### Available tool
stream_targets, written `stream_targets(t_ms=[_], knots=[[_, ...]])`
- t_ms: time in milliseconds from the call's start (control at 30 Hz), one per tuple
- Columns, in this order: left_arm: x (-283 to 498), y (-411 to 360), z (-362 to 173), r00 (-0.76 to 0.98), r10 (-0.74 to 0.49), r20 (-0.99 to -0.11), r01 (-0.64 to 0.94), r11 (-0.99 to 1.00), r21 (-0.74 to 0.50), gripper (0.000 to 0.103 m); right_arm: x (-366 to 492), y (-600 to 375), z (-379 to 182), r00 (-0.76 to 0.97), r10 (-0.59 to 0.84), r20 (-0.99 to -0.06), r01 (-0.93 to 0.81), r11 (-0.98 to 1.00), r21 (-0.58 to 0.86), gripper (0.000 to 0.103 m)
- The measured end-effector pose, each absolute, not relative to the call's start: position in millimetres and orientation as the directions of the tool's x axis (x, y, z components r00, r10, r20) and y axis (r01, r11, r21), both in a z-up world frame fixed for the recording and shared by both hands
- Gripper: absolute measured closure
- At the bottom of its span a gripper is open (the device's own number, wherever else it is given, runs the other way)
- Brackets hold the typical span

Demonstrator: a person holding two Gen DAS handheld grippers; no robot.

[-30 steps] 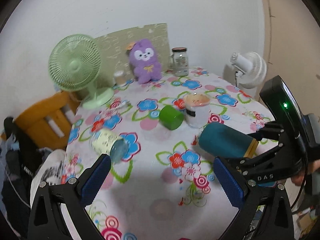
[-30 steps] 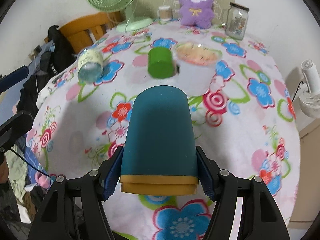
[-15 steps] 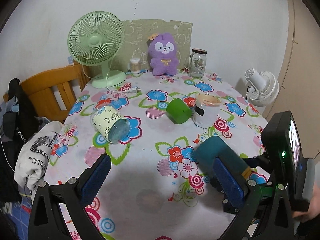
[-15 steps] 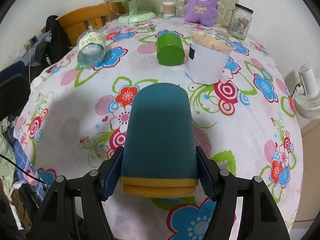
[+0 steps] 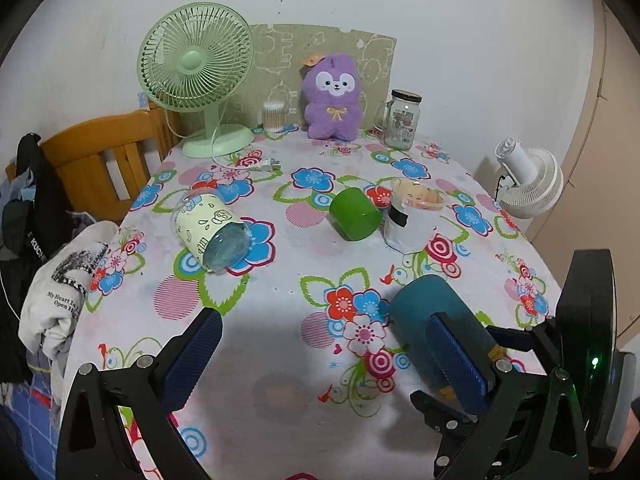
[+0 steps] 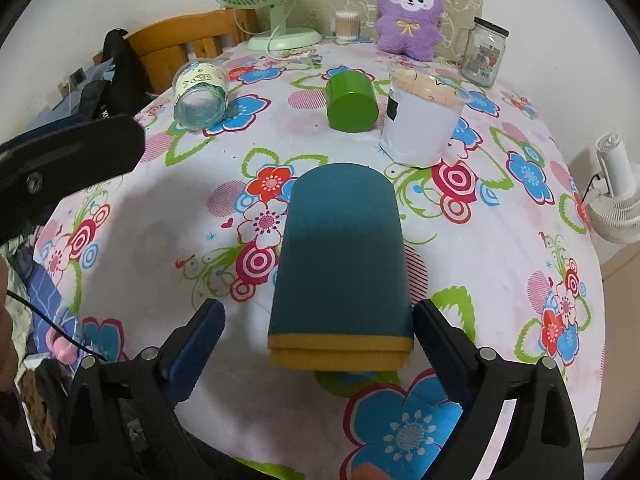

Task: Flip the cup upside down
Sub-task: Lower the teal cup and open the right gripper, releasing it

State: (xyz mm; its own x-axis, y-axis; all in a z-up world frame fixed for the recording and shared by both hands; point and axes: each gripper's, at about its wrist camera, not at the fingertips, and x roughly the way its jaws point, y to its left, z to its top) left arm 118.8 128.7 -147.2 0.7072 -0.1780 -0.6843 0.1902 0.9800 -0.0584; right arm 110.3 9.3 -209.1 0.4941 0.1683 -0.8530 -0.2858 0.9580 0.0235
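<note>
Release step, I'd say: teal cup (image 6: 340,256) sits on the tablecloth (image 6: 500,280) w/ base away, nearer than white tub (image 6: 420,120); right gripper (image 6: 320,344) jaws spread off it; left gripper (image 5: 332,356) spread, empty; next: back out w/o nudging.

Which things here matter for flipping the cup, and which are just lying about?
In the job:
teal cup, upside down on the tablecloth
right gripper, open around it

Lying about:
green cup on its side
clear plastic cup on its side
white paper cup
glass jar
purple plush
green fan
</note>
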Motion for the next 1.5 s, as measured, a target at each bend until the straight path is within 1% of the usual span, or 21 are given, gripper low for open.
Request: stream_targets(t_ms=[167,400,633,800,1000,1200,1400,1500], knots=[[118.8,119.1,-141.9,0.709,-0.181,-0.681,0.202,0.978,-0.05,0.0,106.8,-2.3,-202.6,0.504,0.181,-0.845,-0.262,0.964,0.05,0.007],[121.9,101.7,-133.9,0.71,-0.2,-0.675,0.223,0.973,-0.053,0.0,95.5,-22.5,-178.3,0.545,0.174,-0.82,-0.25,0.968,0.04,0.007],[130.7,75.8,-135.0,0.688,-0.226,-0.689,0.259,0.964,-0.058,0.0,84.1,-53.0,-151.4,0.599,0.167,-0.783,-0.214,0.976,0.043,0.007],[141.1,59.0,-140.8,0.672,-0.229,-0.705,0.262,0.963,-0.062,0.0,79.3,-74.2,-146.9,0.613,0.159,-0.774,-0.184,0.981,0.056,0.007],[163.8,39.8,-161.7,0.613,-0.225,-0.757,0.254,0.964,-0.081,0.0,78.5,-97.5,-155.2,0.608,0.158,-0.778,-0.144,0.986,0.088,0.007],[183.0,25.7,-187.3,0.544,-0.167,-0.822,0.22,0.974,-0.052,0.0,78.0,-113.4,-164.2,0.6,0.172,-0.781,-0.126,0.985,0.12,0.007],[191.5,24.6,-202.7,0.492,-0.158,-0.856,0.198,0.978,-0.066,0.0,78.9,-122.7,-168.0,0.601,0.183,-0.778,-0.113,0.983,0.143,0.007],[194.7,19.4,-208.8,0.462,-0.163,-0.872,0.214,0.974,-0.068,0.0,79.5,-125.3,-170.3,0.597,0.188,-0.78,-0.108,0.982,0.154,0.007]])
